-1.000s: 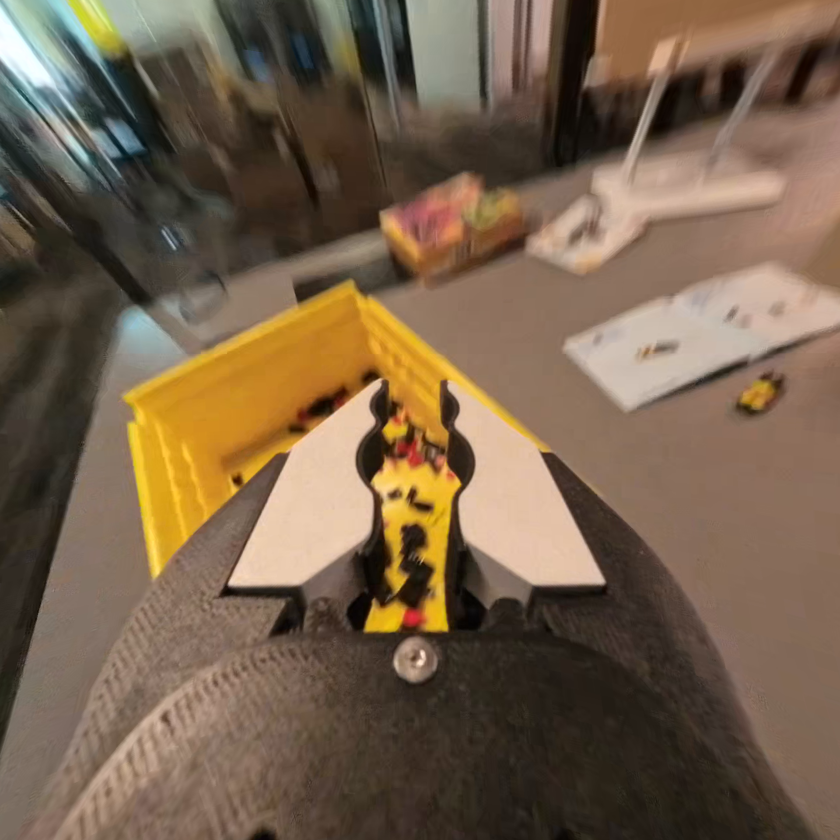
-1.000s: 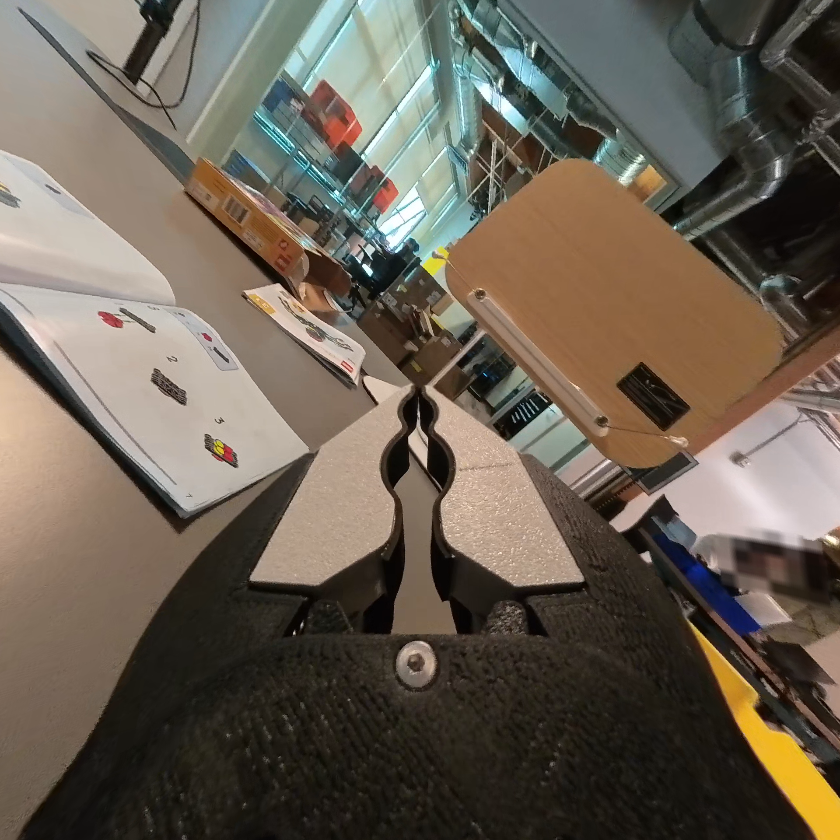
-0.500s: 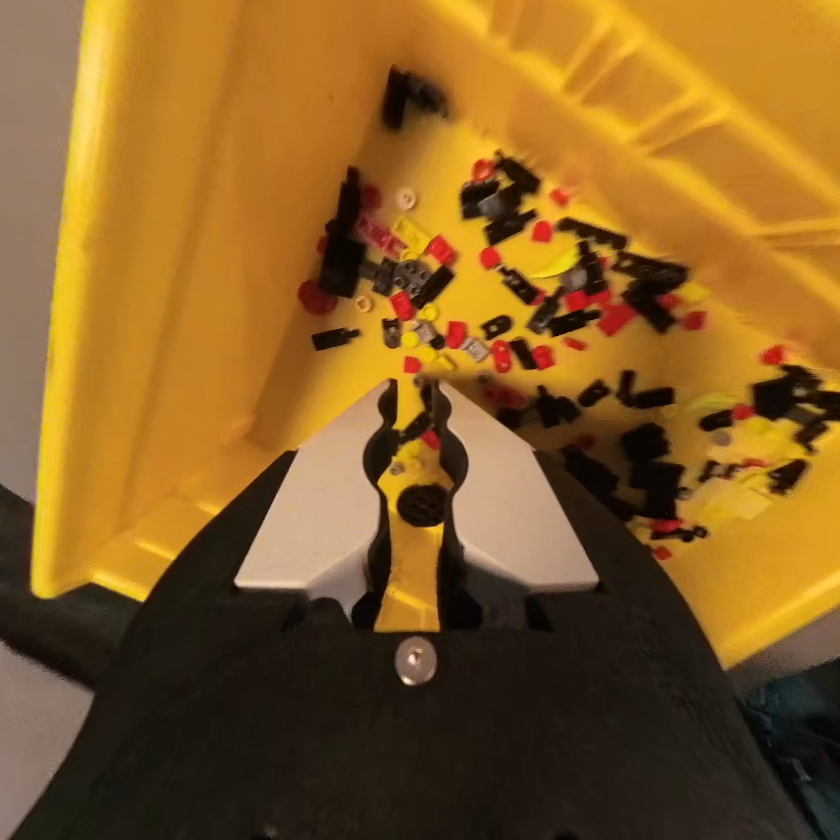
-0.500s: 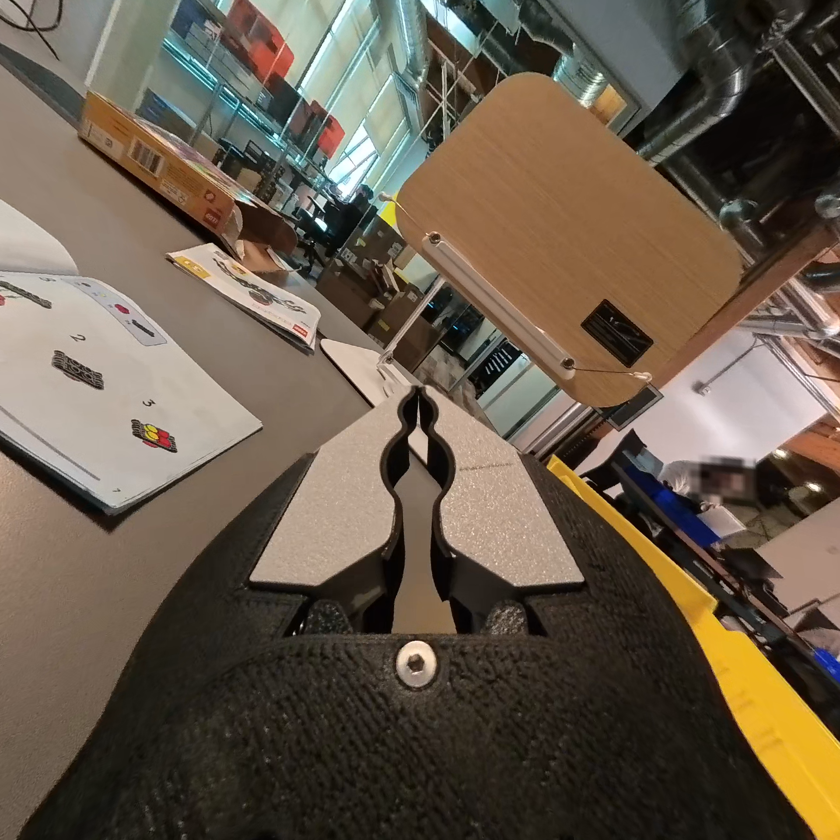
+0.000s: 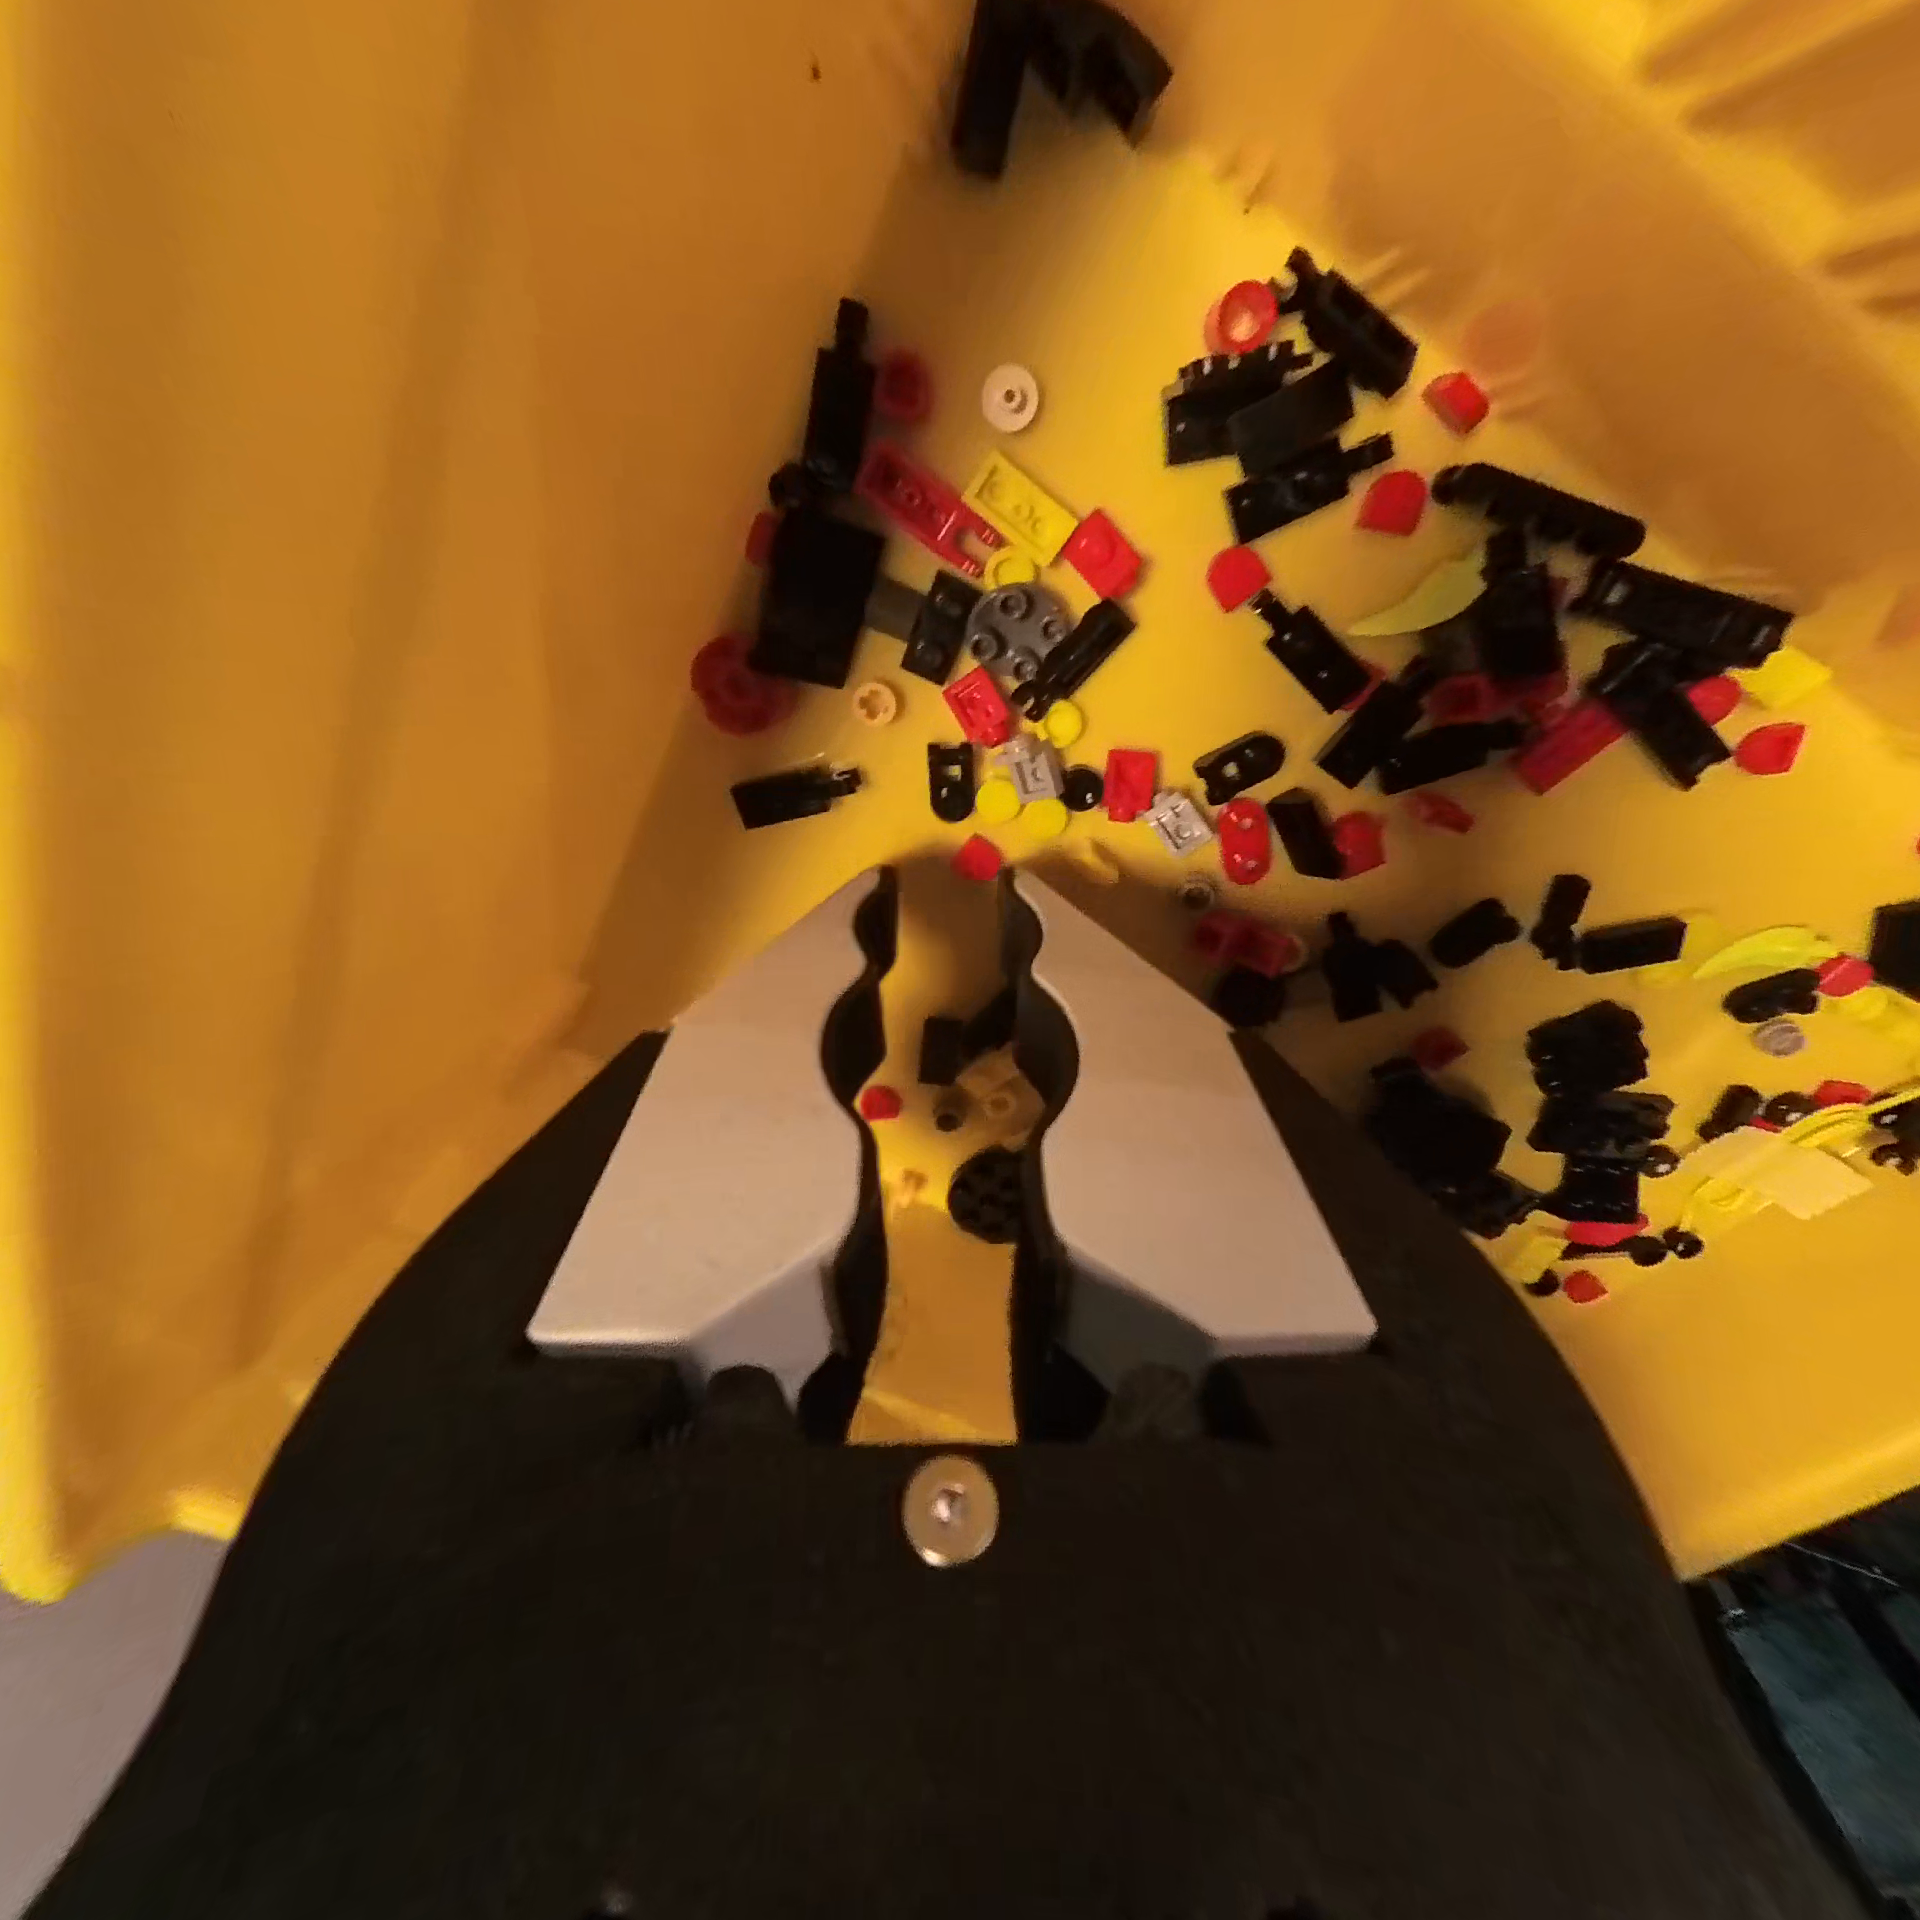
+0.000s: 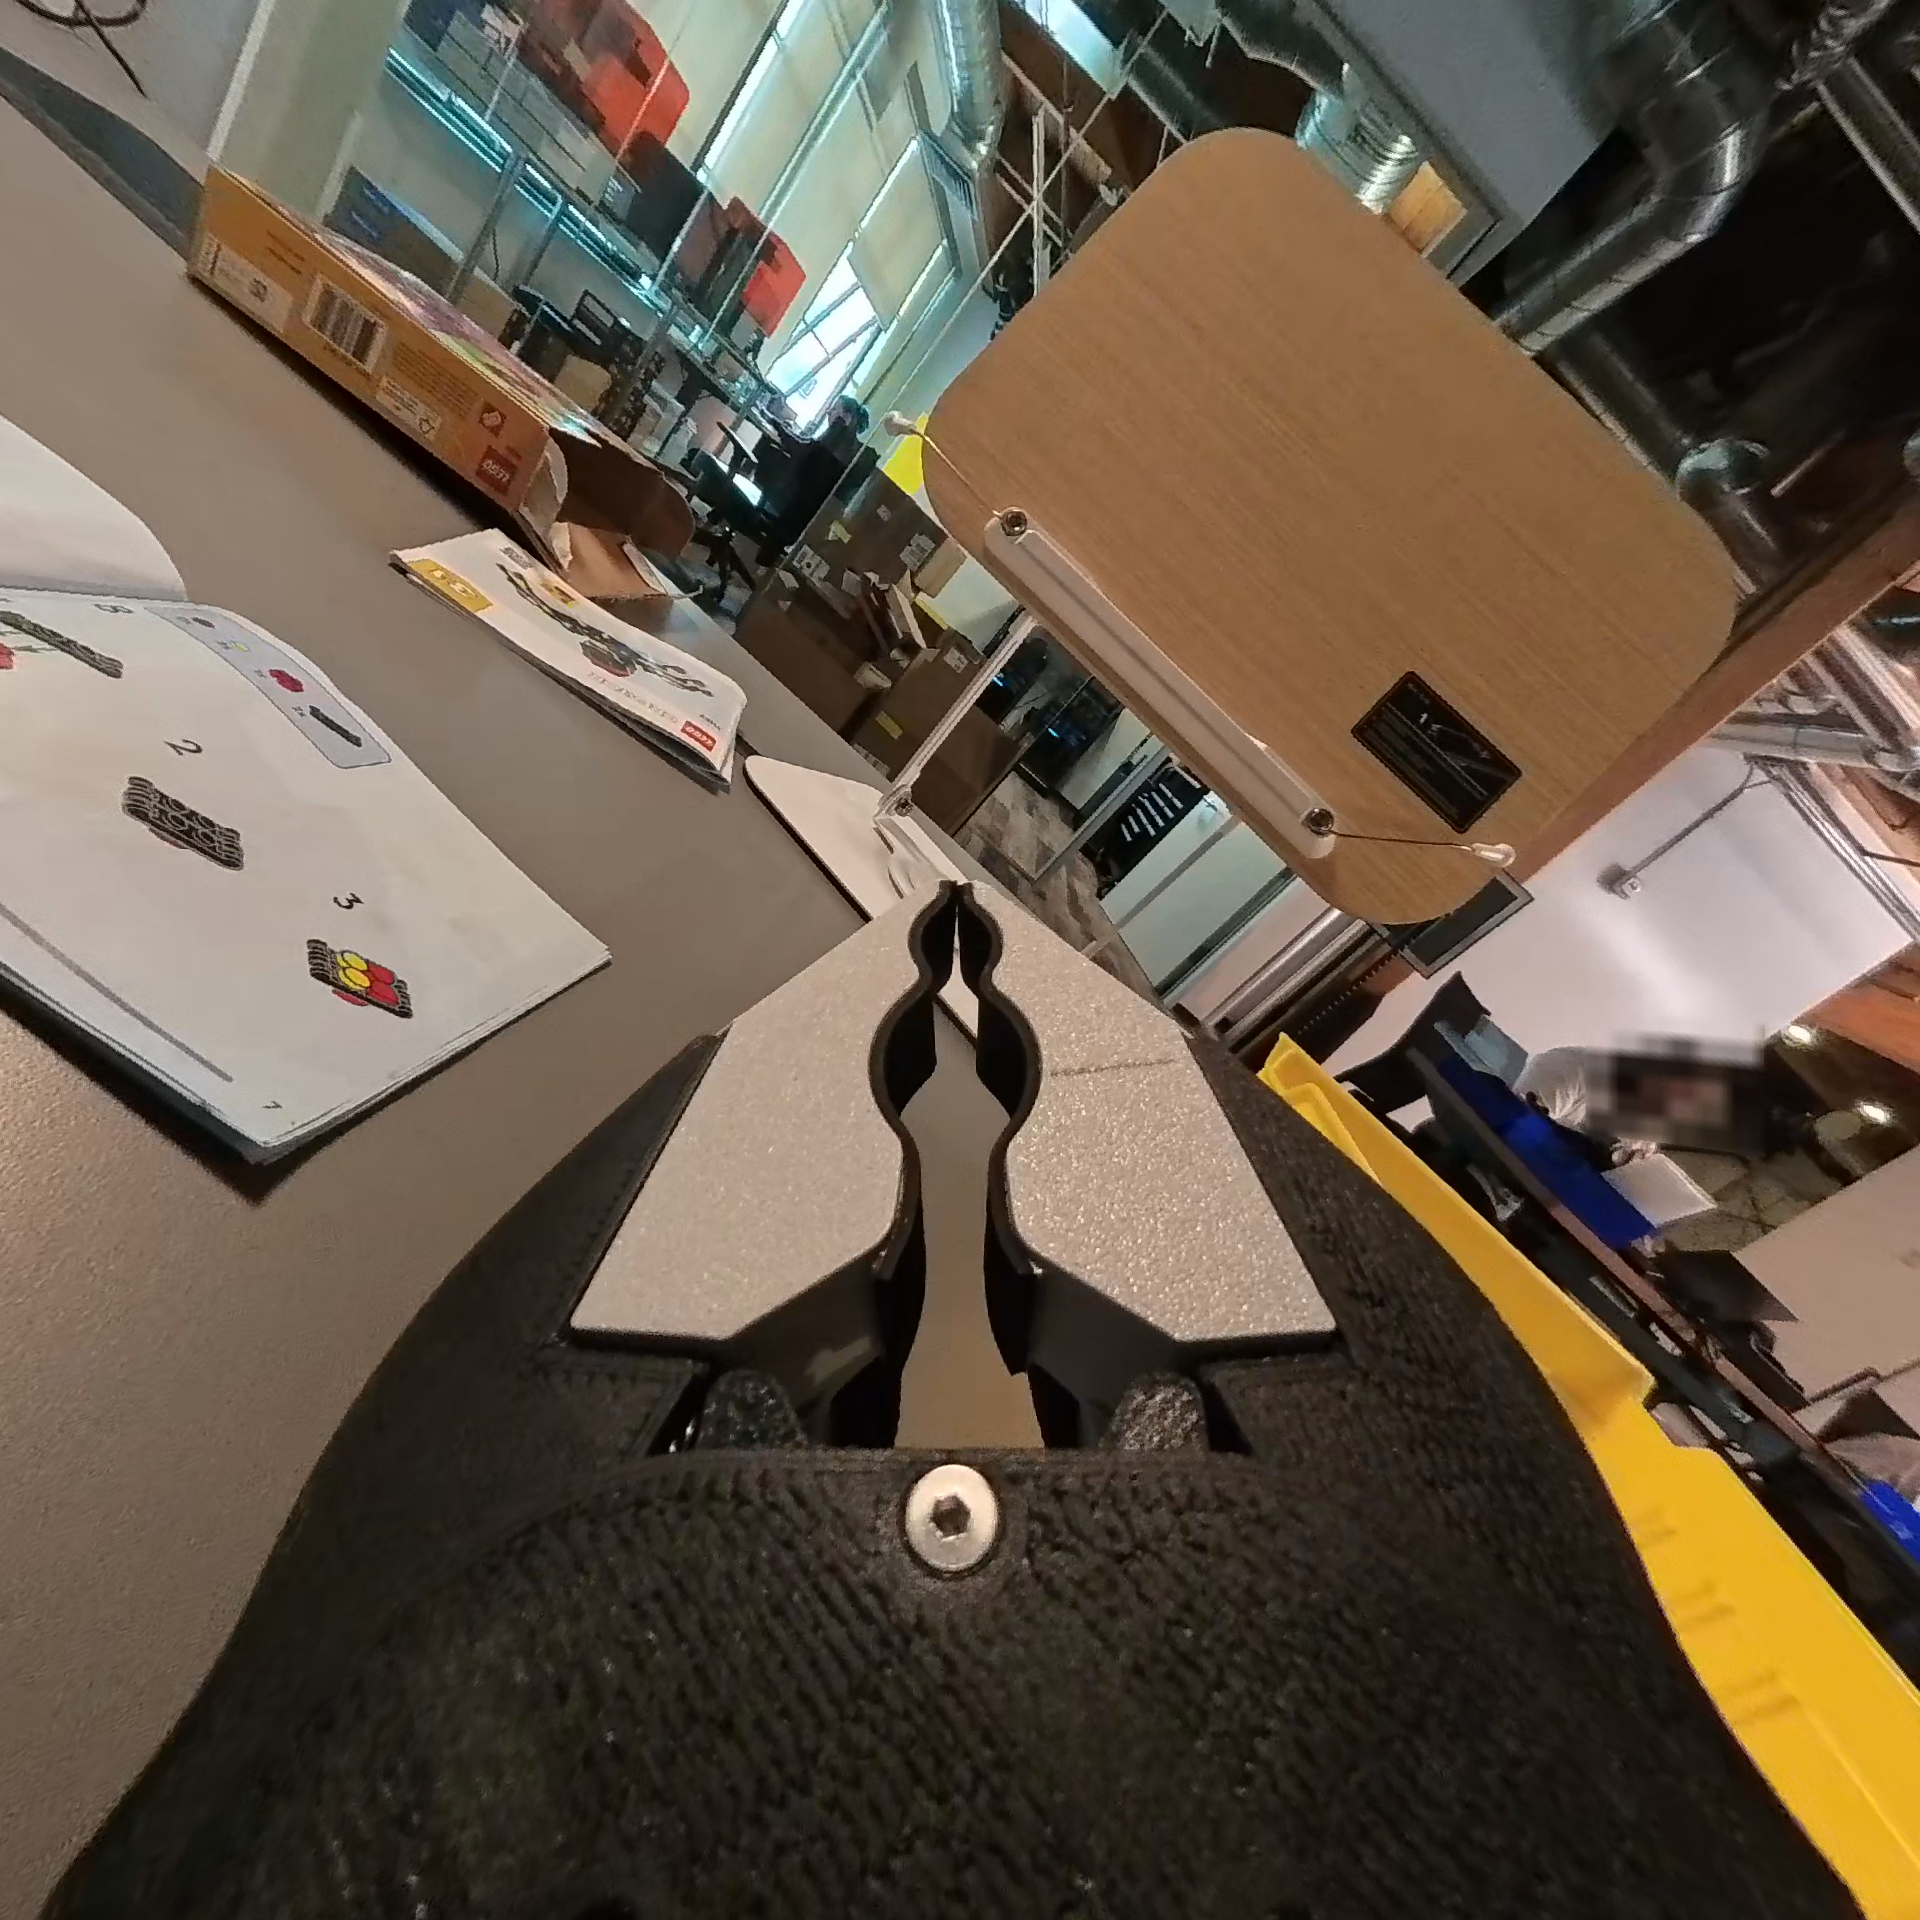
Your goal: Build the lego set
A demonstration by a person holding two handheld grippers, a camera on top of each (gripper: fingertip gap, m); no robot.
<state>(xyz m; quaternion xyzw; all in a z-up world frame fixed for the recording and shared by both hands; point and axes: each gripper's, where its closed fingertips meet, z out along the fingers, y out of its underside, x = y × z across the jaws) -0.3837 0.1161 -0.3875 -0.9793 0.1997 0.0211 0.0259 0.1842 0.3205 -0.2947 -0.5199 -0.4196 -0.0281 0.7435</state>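
Observation:
My left gripper (image 5: 948, 883) points down into a yellow bin (image 5: 364, 623) and hangs just above its floor, jaws a little apart and empty. Many loose lego pieces lie on the floor in black, red, yellow and grey. A small red piece (image 5: 977, 854) lies just beyond the fingertips. A black round piece (image 5: 987, 1174) and some small tan pieces show between the fingers. A dark grey round plate (image 5: 1018, 634) lies farther ahead. My right gripper (image 6: 956, 906) is shut and empty, low over the dark table (image 6: 156, 1299), next to the bin's rim (image 6: 1558, 1403).
An open instruction booklet (image 6: 260, 883) lies left of my right gripper. A second booklet (image 6: 592, 644) and an opened cardboard box (image 6: 364, 322) lie farther back. A wooden board (image 6: 1299, 499) on a white-based stand (image 6: 831, 821) stands ahead. There is about 60 cm between the tips of the two grippers. To the dark grey round plate (image 5: 1018, 634): left tips about 4 cm, right tips about 60 cm.
My left gripper tipped from above the table down into the bin and moved closer to the pieces. My right gripper shifted a little; the bin rim now shows on its right.

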